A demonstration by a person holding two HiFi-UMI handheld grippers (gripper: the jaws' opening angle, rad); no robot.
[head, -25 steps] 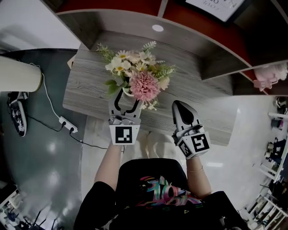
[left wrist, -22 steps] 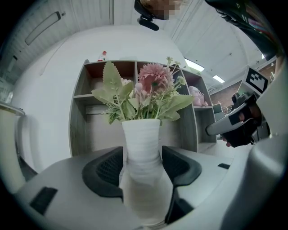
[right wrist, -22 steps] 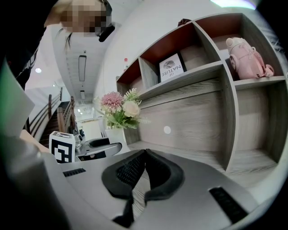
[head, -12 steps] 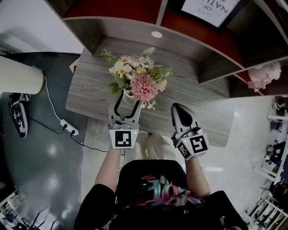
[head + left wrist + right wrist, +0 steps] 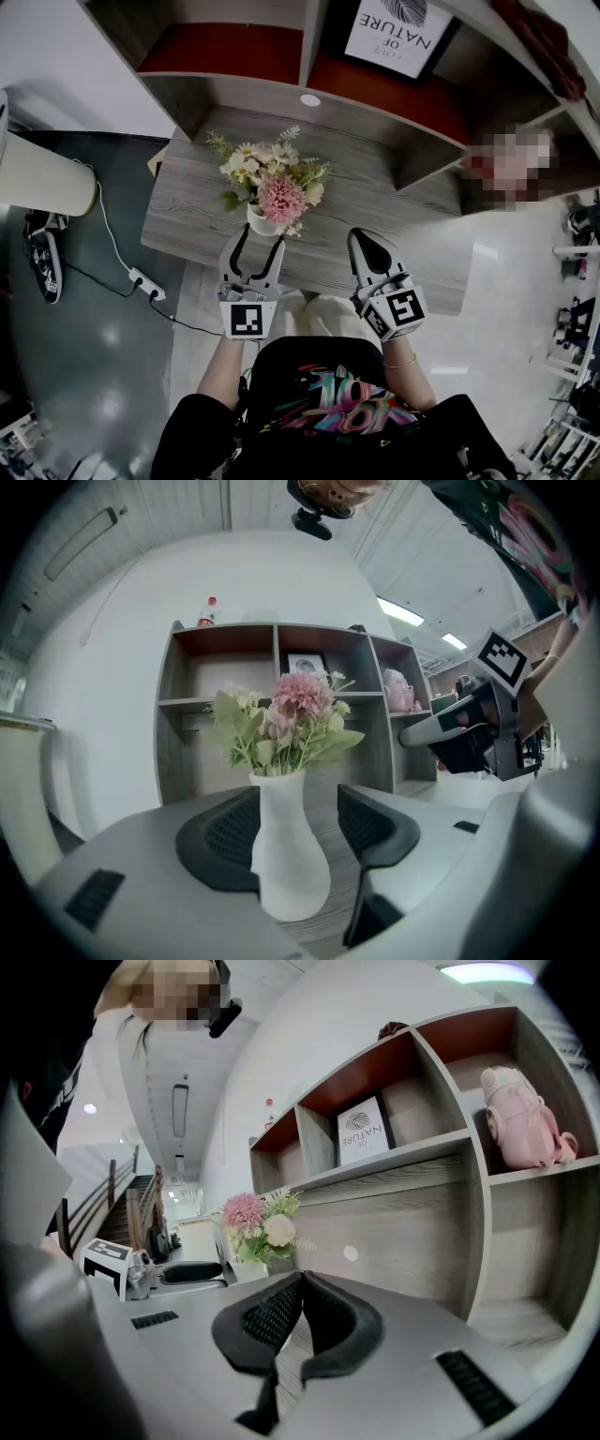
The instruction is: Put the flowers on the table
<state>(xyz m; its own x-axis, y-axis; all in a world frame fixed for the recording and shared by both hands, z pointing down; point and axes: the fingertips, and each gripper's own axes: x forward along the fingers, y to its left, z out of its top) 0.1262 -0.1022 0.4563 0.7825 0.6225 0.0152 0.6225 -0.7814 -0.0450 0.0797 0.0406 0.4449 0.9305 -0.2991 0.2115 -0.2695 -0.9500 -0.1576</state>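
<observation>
Flowers (image 5: 272, 183): pink and cream blooms with green sprigs, upright in a white vase (image 5: 260, 223). The vase stands on the grey wood-grain table (image 5: 412, 234), in its left half and nearer the front edge than the back.

Left gripper (image 5: 255, 244): jaws spread wide and level with the tabletop. In the left gripper view the vase (image 5: 289, 855) stands between the two pads, with a clear gap to the right pad. On the left side the vase overlaps the pad, so contact there cannot be judged; it looks let go rather than pinched.

Right gripper (image 5: 360, 242): over the front part of the table, well to the right of the vase. In its own view the jaws (image 5: 300, 1283) are pressed together with nothing between them.

Room:
- Bare tabletop runs right of the vase to the far corner.
- A narrower strip lies between the vase and the left edge.
- The shelf unit (image 5: 244, 94) closes the table's back edge, with a framed print (image 5: 394, 33) in one bay.
- On the floor left of the table lie a power strip (image 5: 142, 279) and its cable.
</observation>
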